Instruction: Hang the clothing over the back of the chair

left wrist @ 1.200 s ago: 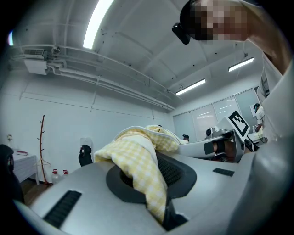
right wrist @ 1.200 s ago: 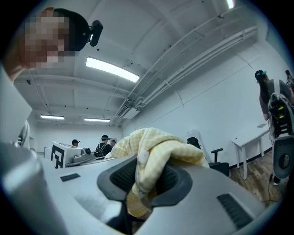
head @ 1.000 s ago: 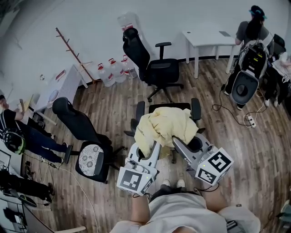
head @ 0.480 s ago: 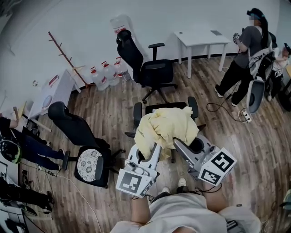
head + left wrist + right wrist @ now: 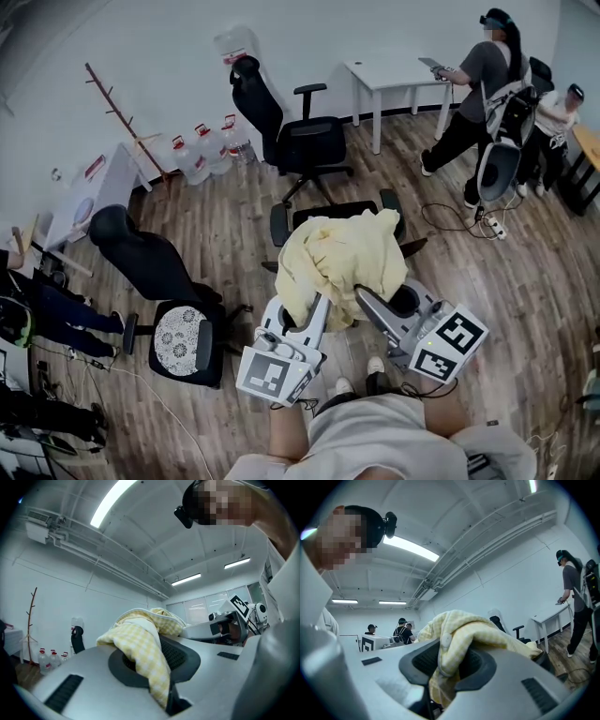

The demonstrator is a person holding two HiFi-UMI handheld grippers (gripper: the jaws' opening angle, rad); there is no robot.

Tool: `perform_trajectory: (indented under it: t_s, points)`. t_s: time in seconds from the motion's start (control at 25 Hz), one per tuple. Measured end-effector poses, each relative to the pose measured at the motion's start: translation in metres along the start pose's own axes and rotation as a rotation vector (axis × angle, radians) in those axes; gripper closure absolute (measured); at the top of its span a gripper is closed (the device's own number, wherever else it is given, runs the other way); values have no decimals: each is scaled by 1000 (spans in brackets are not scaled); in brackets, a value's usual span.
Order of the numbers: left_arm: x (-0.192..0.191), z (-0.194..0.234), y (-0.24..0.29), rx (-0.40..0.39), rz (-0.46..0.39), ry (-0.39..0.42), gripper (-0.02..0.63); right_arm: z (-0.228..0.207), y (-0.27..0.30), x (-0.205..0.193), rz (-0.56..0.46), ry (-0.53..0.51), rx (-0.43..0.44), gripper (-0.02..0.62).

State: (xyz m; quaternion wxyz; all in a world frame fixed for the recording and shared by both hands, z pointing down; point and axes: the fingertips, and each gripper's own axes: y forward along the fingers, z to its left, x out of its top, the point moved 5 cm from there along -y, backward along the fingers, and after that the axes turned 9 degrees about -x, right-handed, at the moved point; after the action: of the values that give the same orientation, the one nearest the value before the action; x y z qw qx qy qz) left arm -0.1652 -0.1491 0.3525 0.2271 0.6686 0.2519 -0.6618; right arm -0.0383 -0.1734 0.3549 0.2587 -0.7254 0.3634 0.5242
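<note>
A pale yellow checked cloth garment (image 5: 337, 255), soft and creased, hangs in a rumpled heap between the two grippers. It is above the near part of a black swivel office chair (image 5: 330, 211), whose padded armrests show at either side and whose seat shows beyond the cloth. The head view does not show whether the cloth rests on the chair's back.

The floor is brown wood plank (image 5: 487, 281), bare to the chair's right and beyond it. A second black chair with a round lace-patterned cushion (image 5: 183, 333) stands near on the left. A high-backed black chair (image 5: 281, 127) and a white table (image 5: 389, 73) stand well apart by the wall.

The left gripper (image 5: 319, 302) has its grey jaws nearly together, pinching a checked fold that spills over its black ribbed pad. The right gripper (image 5: 361, 295) is likewise clamped on a thicker bunched fold bearing a white button.
</note>
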Motion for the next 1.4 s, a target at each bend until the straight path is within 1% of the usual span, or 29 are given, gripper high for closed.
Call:
perform_trajectory:
  t_s: [0.12,0.16,0.32,0.44,0.6,0.68,0.88,1.16,1.4]
  points:
    - [2,0,-33,-12,-10,-12,549,34,-1,-9,4,-1,-9,502]
    - [1,0,-37,-16,-12,-16,548,38,-1,-11,6,-4,-15,502]
    - [-11,6,-29,-31,2,-28,548,27,4,-19,20,-6,-47,502]
    - [-13,7,-36,-42,22,-41,548,35,5,-22,40,-5,-77,500]
    - [-12,7,-38,-46,37,-55,548,38,5,-22,57,-2,-94,499]
    - [-18,8,-35,-46,44,-59,548,33,6,-27,64,-8,-101,499]
    - [-28,18,-8,-30,78,-75,548,3,15,-26,94,-6,-118,497]
    - [-49,22,0,-16,121,-105,548,-12,21,-43,140,-2,-157,494]
    - [-64,26,20,5,152,-141,548,-36,26,-49,174,9,-164,491]
